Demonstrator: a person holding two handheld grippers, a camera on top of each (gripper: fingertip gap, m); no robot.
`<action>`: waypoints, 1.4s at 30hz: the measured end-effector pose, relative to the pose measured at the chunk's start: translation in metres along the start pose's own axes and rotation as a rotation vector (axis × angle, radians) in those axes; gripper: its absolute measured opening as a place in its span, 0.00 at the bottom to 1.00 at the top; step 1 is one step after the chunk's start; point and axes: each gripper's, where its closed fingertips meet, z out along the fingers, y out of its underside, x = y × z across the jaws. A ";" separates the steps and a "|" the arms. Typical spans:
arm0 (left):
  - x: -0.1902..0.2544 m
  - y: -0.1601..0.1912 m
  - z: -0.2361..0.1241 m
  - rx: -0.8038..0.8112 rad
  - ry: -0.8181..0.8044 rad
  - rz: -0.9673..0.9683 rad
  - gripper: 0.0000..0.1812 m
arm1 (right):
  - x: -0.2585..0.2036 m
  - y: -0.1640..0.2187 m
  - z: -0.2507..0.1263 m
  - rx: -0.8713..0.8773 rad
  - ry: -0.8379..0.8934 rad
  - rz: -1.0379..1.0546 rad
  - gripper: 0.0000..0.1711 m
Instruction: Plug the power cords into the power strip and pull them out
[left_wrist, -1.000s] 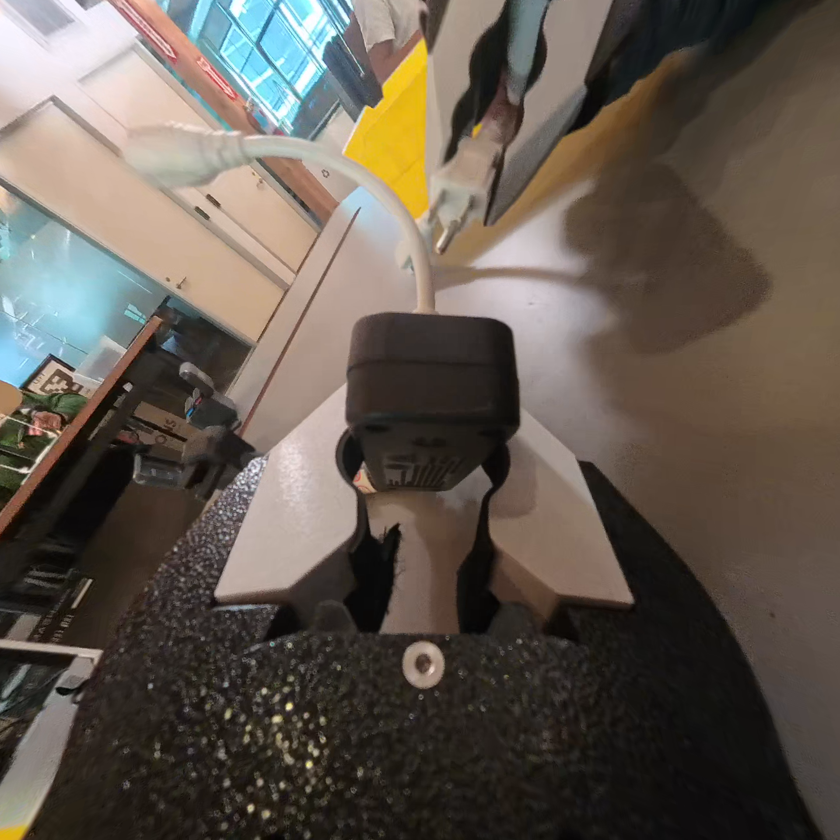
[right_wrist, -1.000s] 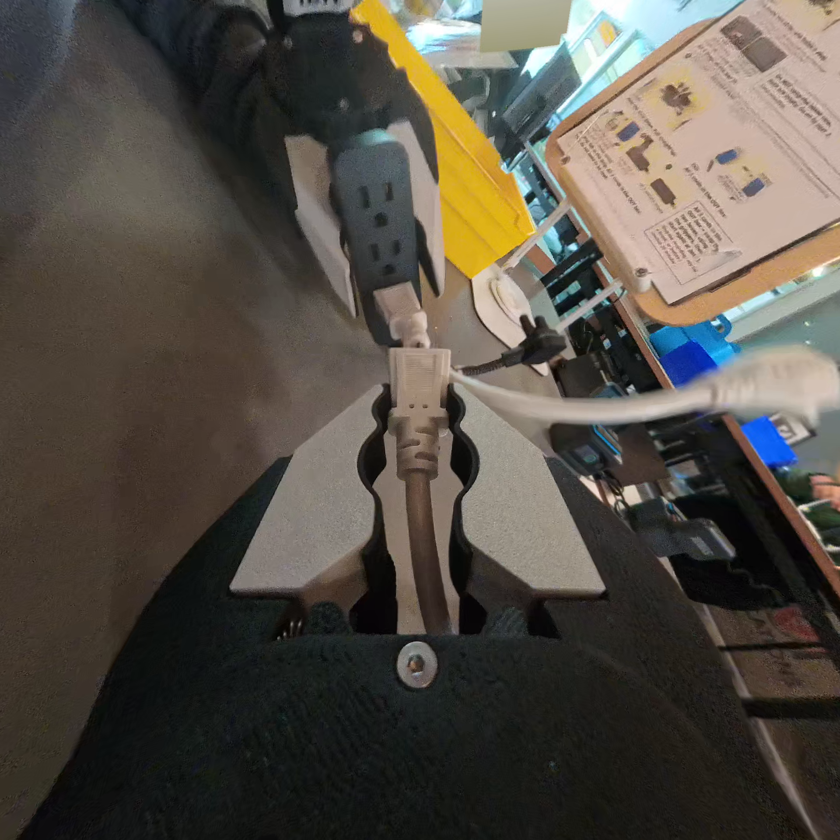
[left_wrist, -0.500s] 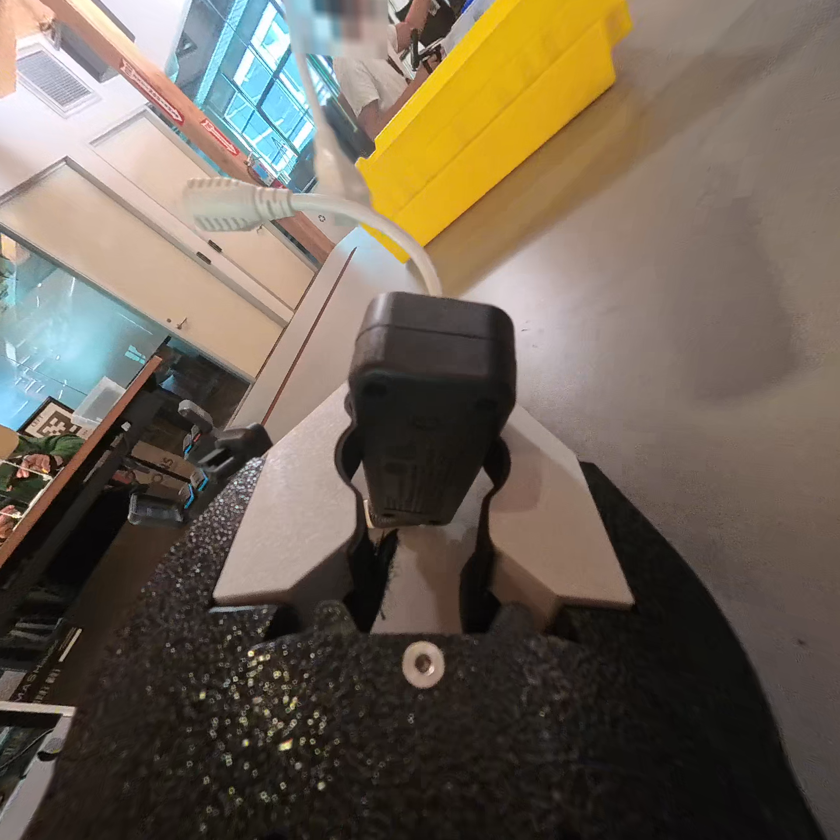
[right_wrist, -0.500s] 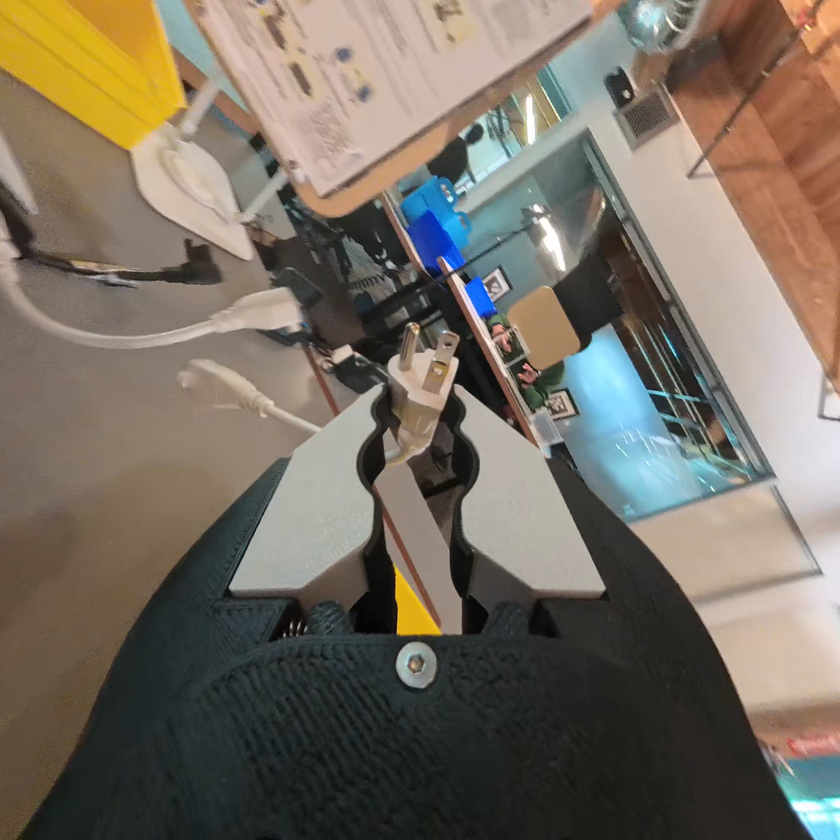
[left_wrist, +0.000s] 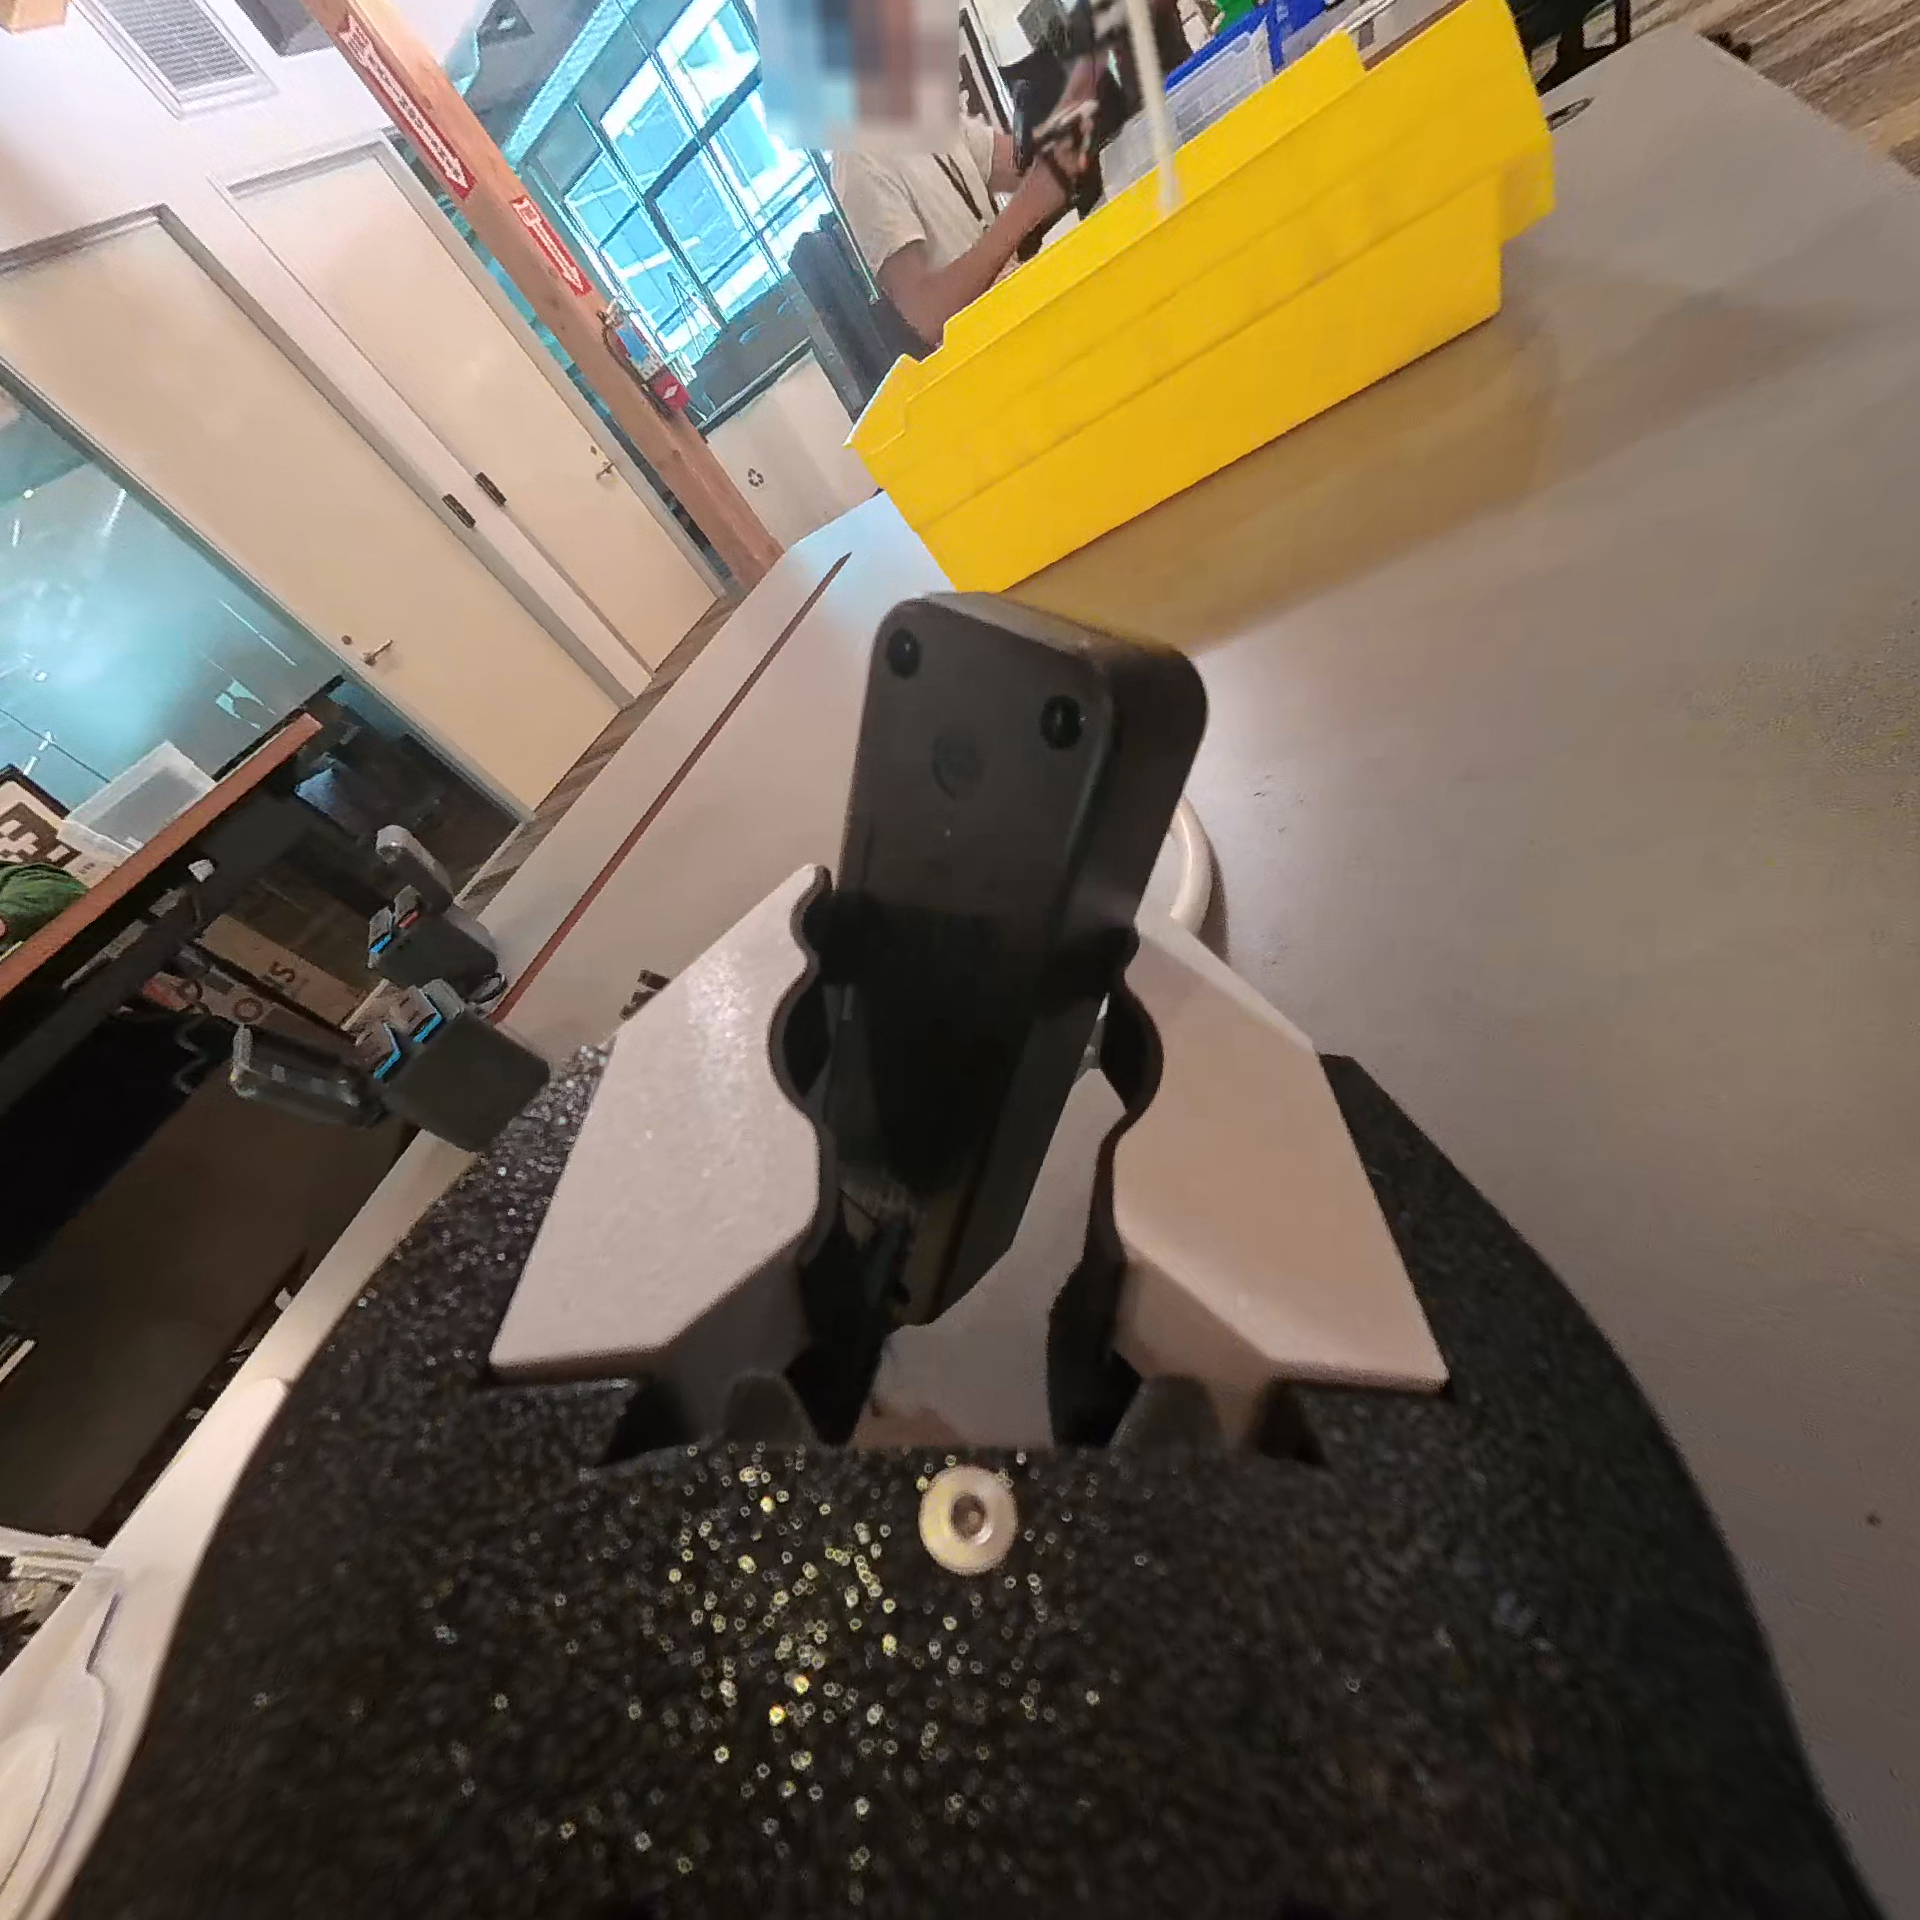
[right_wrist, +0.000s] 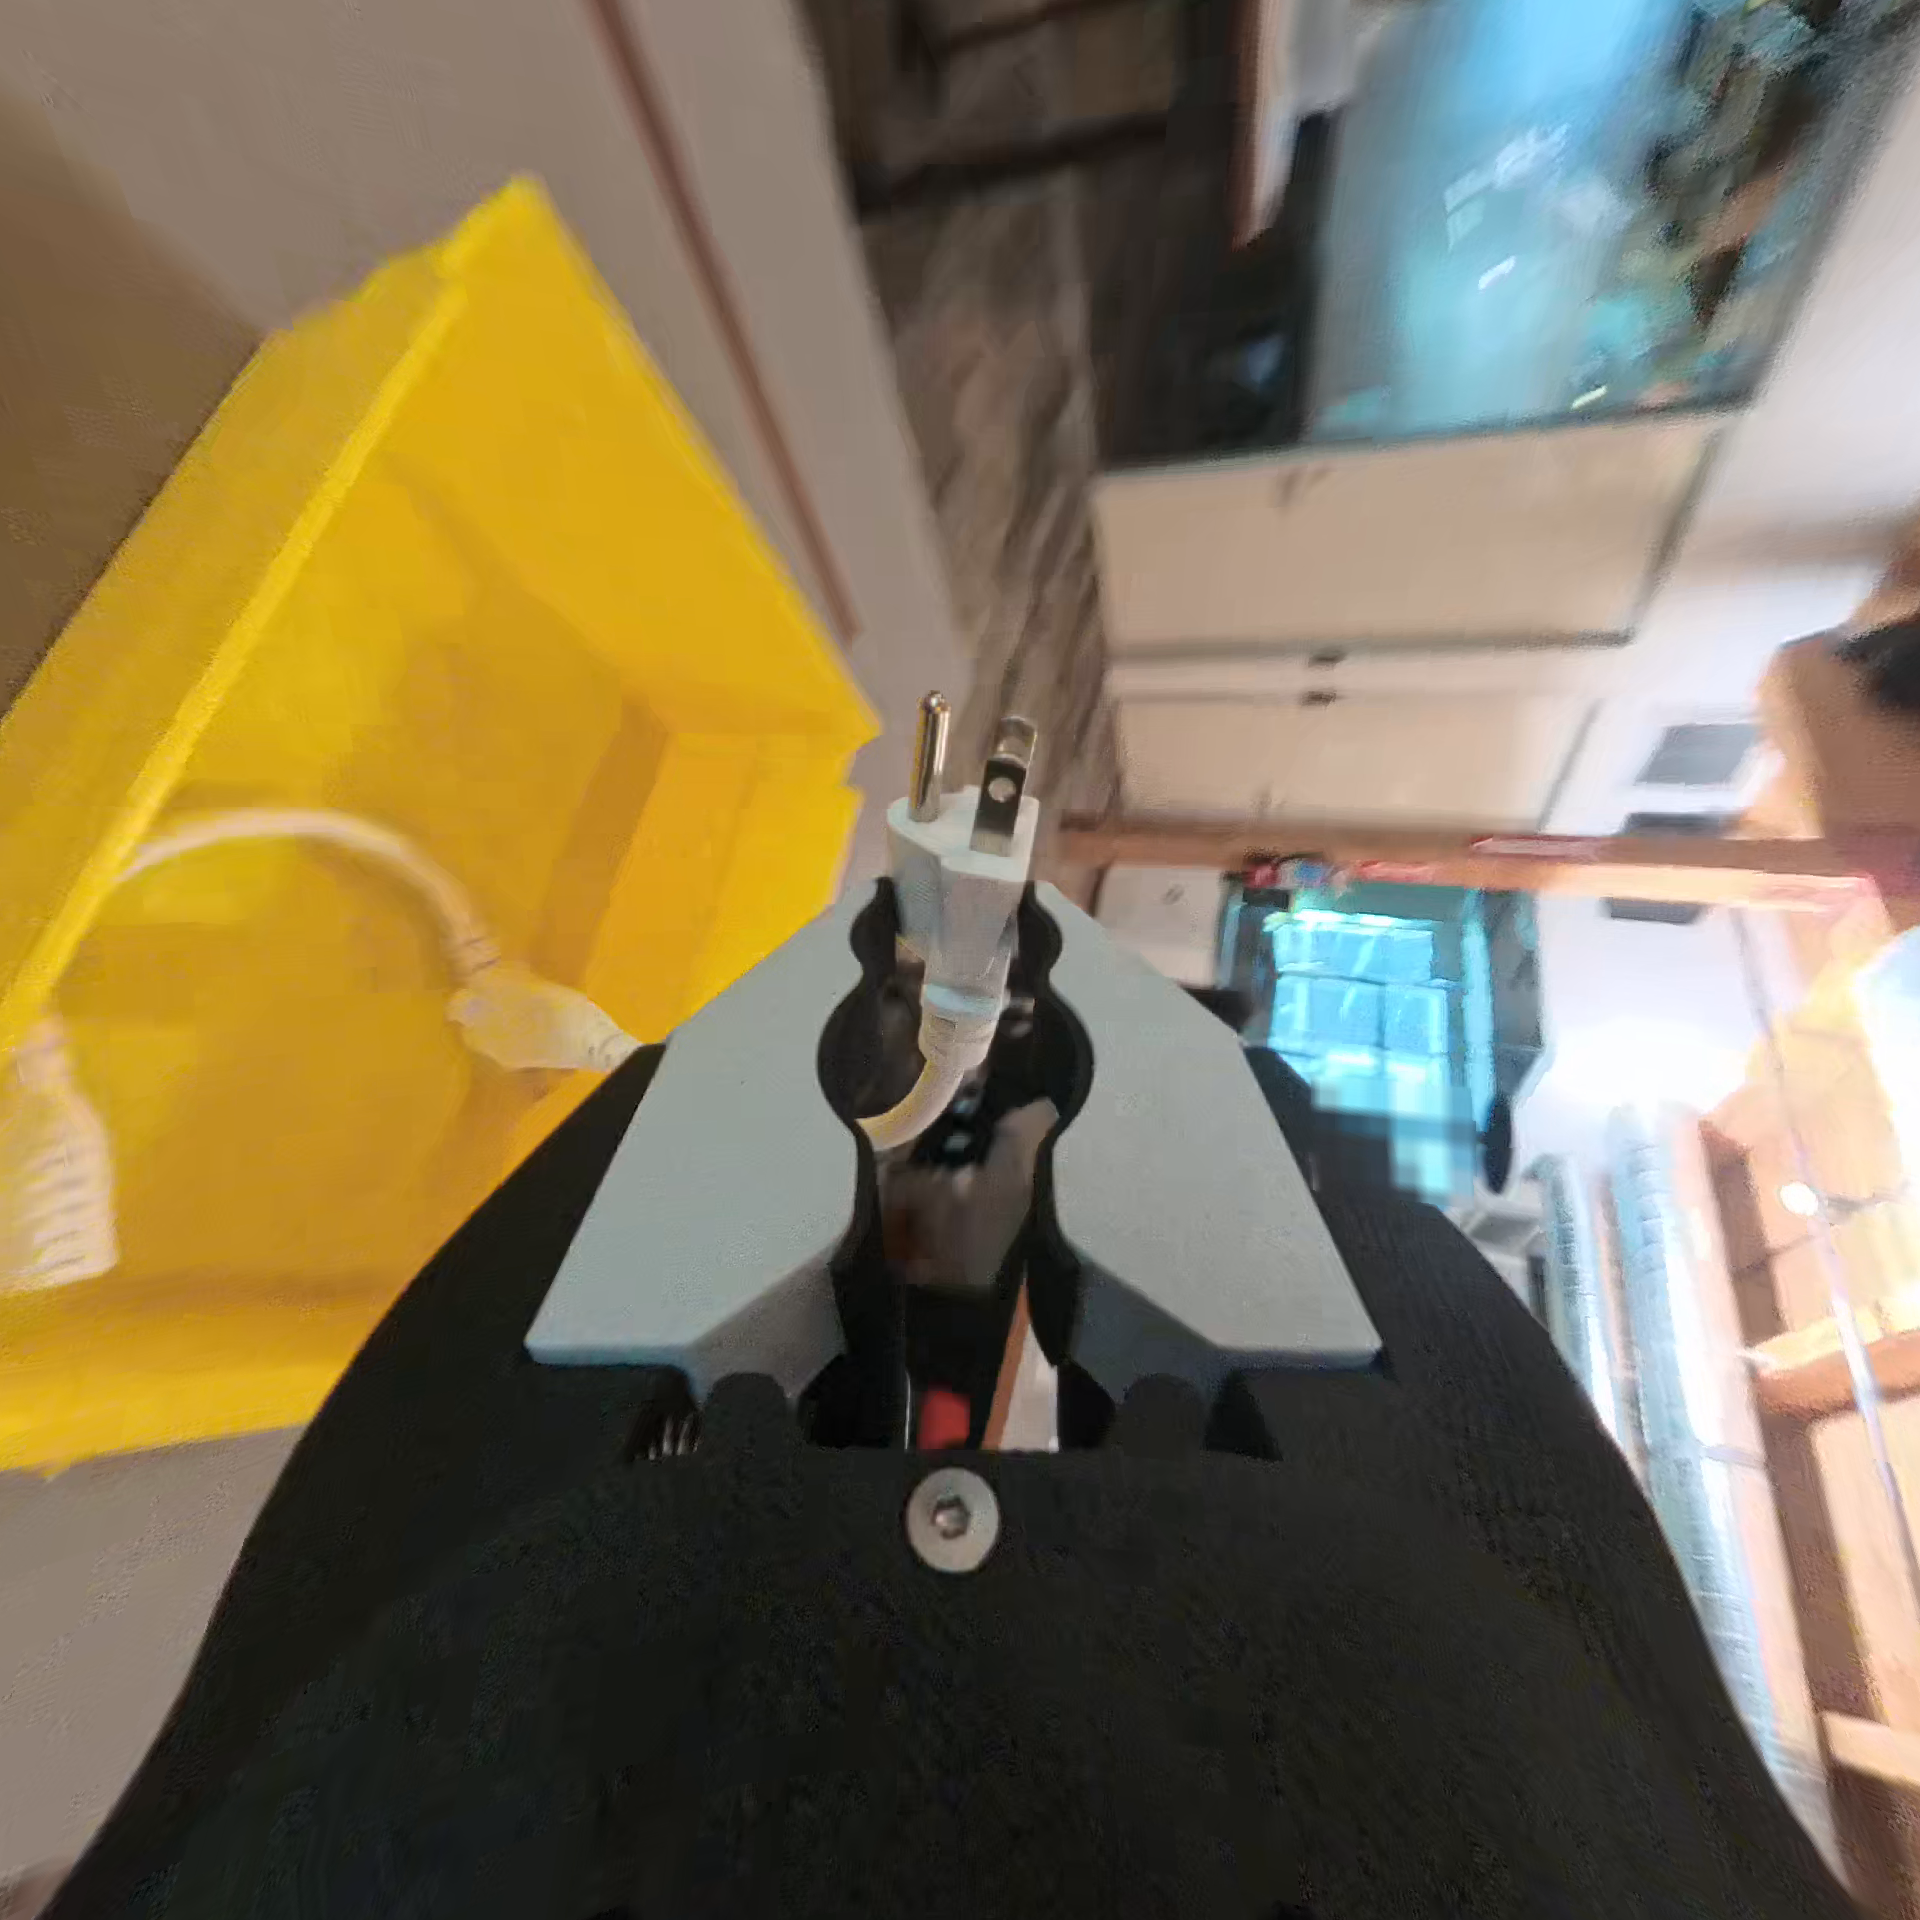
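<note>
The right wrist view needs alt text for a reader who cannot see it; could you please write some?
The right gripper is shut on a white plug, its metal prongs pointing away from the camera. A yellow bin sits behind to the left with a white cord before it; the background is blurred.

Grey table (left_wrist: 1558, 831), cream doors (left_wrist: 416, 499), wooden beam (left_wrist: 540, 260), bright windows (left_wrist: 665, 177).

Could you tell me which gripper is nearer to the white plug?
Right. The right gripper is shut on the white plug, prongs pointing out past its fingertips. The left gripper holds the black power strip, and no plug shows there.
</note>
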 end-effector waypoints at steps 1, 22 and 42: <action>0.000 0.000 0.000 0.002 0.002 -0.005 0.27 | -0.018 0.005 0.011 -0.041 -0.056 -0.008 0.13; -0.002 -0.007 -0.007 0.083 0.060 -0.106 0.28 | -0.134 -0.301 -0.127 1.210 -0.437 0.417 0.68; -0.020 -0.022 -0.025 0.218 0.028 -0.210 0.27 | -0.301 -0.341 -0.110 0.857 -0.929 0.247 0.17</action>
